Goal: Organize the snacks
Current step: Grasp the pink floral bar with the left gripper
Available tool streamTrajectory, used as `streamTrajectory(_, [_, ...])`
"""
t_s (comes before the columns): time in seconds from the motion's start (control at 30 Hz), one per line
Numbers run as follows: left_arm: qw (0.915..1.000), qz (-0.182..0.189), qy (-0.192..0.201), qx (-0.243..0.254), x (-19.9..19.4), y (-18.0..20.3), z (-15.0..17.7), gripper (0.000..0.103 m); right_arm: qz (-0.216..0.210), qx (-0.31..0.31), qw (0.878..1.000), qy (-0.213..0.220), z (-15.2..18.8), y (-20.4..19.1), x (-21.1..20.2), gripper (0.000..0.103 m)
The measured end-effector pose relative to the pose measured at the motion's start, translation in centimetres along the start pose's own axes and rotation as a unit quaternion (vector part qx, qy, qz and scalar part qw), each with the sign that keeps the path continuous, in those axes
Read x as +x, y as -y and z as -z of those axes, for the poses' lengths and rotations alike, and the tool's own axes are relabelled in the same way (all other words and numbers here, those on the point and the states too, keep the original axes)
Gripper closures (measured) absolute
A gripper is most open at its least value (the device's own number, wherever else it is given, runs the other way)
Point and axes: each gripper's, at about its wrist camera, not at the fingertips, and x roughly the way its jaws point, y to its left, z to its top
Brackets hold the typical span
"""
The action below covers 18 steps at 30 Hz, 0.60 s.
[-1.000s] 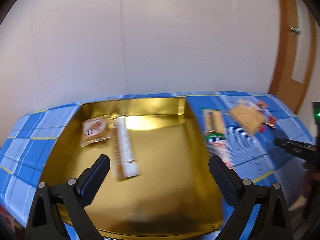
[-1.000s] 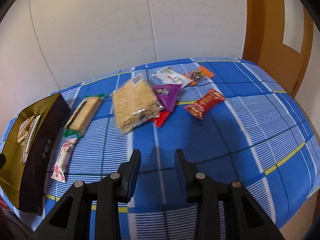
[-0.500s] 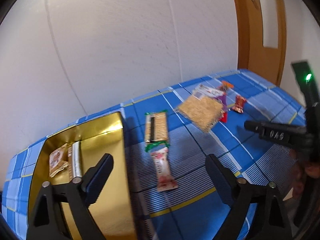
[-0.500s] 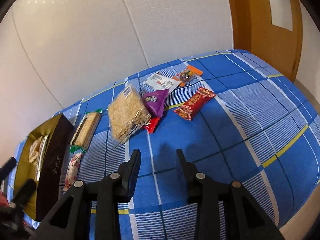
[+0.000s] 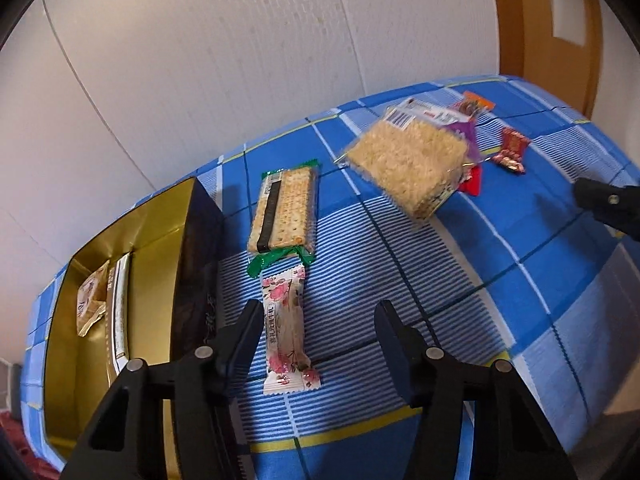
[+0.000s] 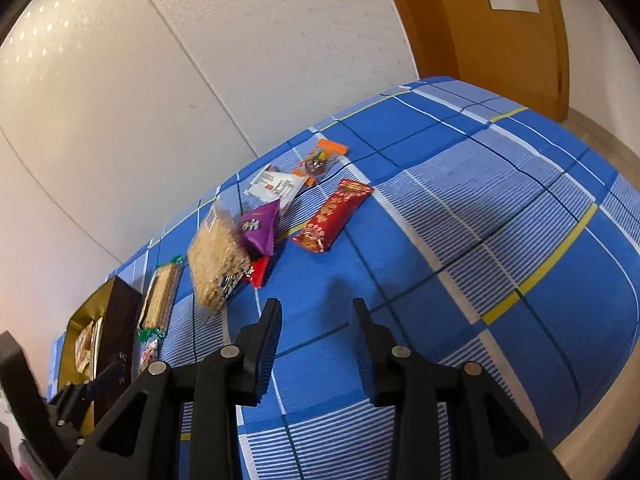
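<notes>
My left gripper [image 5: 318,328] is open and empty, just over a pink floral snack bar [image 5: 285,328] lying on the blue checked cloth. A cracker pack [image 5: 282,210] lies beyond it, then a rice-cake pack [image 5: 408,160]. A gold box [image 5: 152,280] with two snacks [image 5: 92,300] inside stands at the left. My right gripper [image 6: 316,316] is open and empty, above bare cloth. Ahead of it lie a red bar [image 6: 334,216], a purple packet [image 6: 260,228], a white packet [image 6: 274,186] and an orange candy [image 6: 320,158].
The table [image 6: 520,260] is covered in blue checked cloth and stands against a white wall. A wooden door [image 6: 500,32] is at the right. My right gripper's tip [image 5: 604,200] shows at the right edge of the left wrist view.
My left gripper has swung right from over the gold box, moved in close to the pink floral bar, and narrowed its opening. My right gripper has tilted and shifted slightly, still open.
</notes>
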Motion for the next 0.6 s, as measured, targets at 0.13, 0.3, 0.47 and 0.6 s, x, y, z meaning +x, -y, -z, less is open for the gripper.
streamTrajectory(0.13, [0.9994, -0.031, -0.007, -0.015, 0.7, -0.2, -0.3, 0.044, -0.001, 0.005, 1.000, -0.001, 0.0, 0.3, -0.1, 0.068])
streamTrajectory(0.3, [0.9984, 0.004, -0.035, -0.043, 2.1, -1.3, -0.3, 0.044, 0.001, -0.002, 1.000, -0.002, 0.1, -0.1, 0.1, 0.068])
streamTrajectory(0.47, [0.9982, 0.025, -0.025, -0.048, 2.0, -1.3, 0.0, 0.052, 0.001, 0.003, 1.000, -0.004, 0.1, -0.2, 0.3, 0.068])
streamTrajectory(0.6, [0.9955, 0.070, -0.019, -0.060, 2.0, -1.2, 0.2, 0.079, 0.003, 0.008, 1.000, -0.004, 0.1, 0.0, 0.3, 0.068])
